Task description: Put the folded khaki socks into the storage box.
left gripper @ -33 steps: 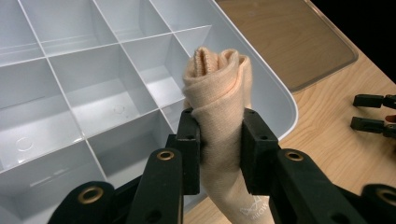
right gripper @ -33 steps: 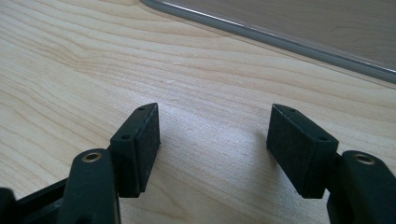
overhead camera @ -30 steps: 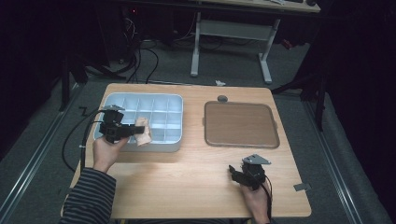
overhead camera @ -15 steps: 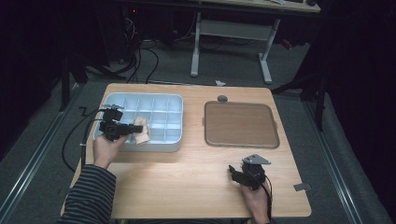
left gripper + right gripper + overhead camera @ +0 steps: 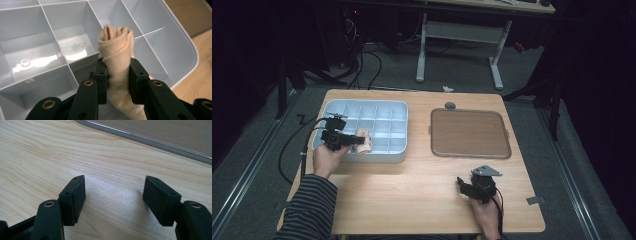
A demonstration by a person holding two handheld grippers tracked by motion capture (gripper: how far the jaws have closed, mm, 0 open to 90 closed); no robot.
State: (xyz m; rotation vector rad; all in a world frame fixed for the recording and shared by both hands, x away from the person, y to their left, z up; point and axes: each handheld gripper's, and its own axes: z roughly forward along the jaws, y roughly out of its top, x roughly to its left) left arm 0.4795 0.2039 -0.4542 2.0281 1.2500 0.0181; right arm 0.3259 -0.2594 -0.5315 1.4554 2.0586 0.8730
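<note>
We see a light wooden surface (image 5: 412, 190) carrying everything, with two large items side by side on its far half. Toward ten o'clock from the surface's middle sits a pale blue divided organiser tray (image 5: 377, 107), its grid of compartments open at the top. Toward two o'clock lies a flat brown tray (image 5: 469, 132) with a grey rim, and just beyond its far edge, near twelve o'clock, a small dark round object (image 5: 450, 105) rests on the wood. We find the left gripper (image 5: 346, 140) over the near row of the organiser tray, at nine o'clock from the surface's middle, pinching a rolled beige cloth (image 5: 116, 50) between its jaws; in the left gripper view the pads press into the sides of the roll, whose coiled end points out over the dividers, above a near compartment and not resting on its floor as far as we can tell. The right gripper (image 5: 469, 187) sits low over bare wood at about five o'clock, well apart from both trays, its jaws spread wide with nothing between them, the brown tray's rim showing beyond them in the right gripper view.
</note>
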